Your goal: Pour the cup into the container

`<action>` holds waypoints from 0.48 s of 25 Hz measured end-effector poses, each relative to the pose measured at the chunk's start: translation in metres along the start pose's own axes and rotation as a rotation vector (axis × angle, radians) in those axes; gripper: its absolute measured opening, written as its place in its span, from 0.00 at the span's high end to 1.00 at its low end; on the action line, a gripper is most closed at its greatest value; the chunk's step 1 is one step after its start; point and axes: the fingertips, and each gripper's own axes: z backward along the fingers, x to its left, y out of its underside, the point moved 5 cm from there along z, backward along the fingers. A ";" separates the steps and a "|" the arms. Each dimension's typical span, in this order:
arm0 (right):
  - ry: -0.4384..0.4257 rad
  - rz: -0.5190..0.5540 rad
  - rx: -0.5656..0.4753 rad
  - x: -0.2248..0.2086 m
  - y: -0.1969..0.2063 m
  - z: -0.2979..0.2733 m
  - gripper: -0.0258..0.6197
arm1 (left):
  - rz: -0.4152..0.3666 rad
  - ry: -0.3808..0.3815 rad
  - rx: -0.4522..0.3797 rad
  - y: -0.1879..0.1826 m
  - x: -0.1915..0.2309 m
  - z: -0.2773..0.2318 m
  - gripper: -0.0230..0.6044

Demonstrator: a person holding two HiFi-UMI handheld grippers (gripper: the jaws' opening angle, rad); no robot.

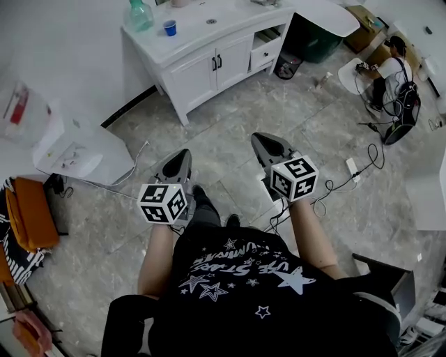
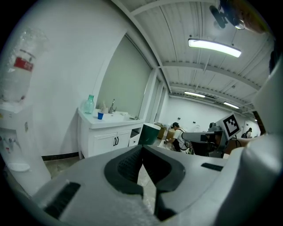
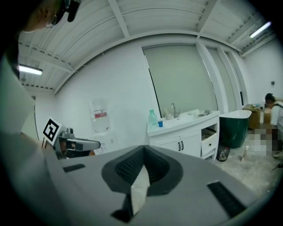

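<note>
My left gripper [image 2: 142, 148] and my right gripper [image 3: 143, 149] are both clenched, jaws met tip to tip with nothing between them, held in the air well apart from the white vanity [image 1: 209, 66]. The small blue cup [image 1: 170, 27] stands upright on the vanity's top, near a green bottle [image 1: 139, 14].

Indoor test space w/ bathroom mock-up: white vanity counter [image 1: 202, 31], dark green tub [image 1: 317, 43], grey tile floor [image 1: 230, 132], loose black cables [image 1: 369, 157], cardboard boxes [image 1: 362, 28].
</note>
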 end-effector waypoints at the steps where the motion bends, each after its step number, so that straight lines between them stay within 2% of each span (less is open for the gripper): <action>1: 0.001 0.005 -0.006 0.000 0.000 -0.002 0.95 | 0.002 -0.005 -0.002 -0.001 0.003 0.001 0.95; 3: -0.001 0.008 -0.015 -0.001 0.000 -0.010 0.94 | 0.010 -0.011 -0.002 -0.001 0.010 0.001 0.95; 5: -0.014 0.003 -0.017 0.001 0.000 -0.020 0.72 | 0.018 -0.014 0.004 0.000 0.020 -0.001 0.95; 7: -0.015 0.015 -0.022 -0.001 -0.003 -0.032 0.67 | 0.022 -0.015 0.010 0.000 0.030 -0.007 0.95; 9: -0.003 0.034 -0.023 -0.007 -0.006 -0.045 0.55 | 0.027 -0.012 0.011 -0.002 0.040 -0.017 0.95; 12: 0.015 0.036 -0.017 -0.019 -0.012 -0.066 0.46 | 0.036 -0.007 0.012 -0.008 0.057 -0.034 0.95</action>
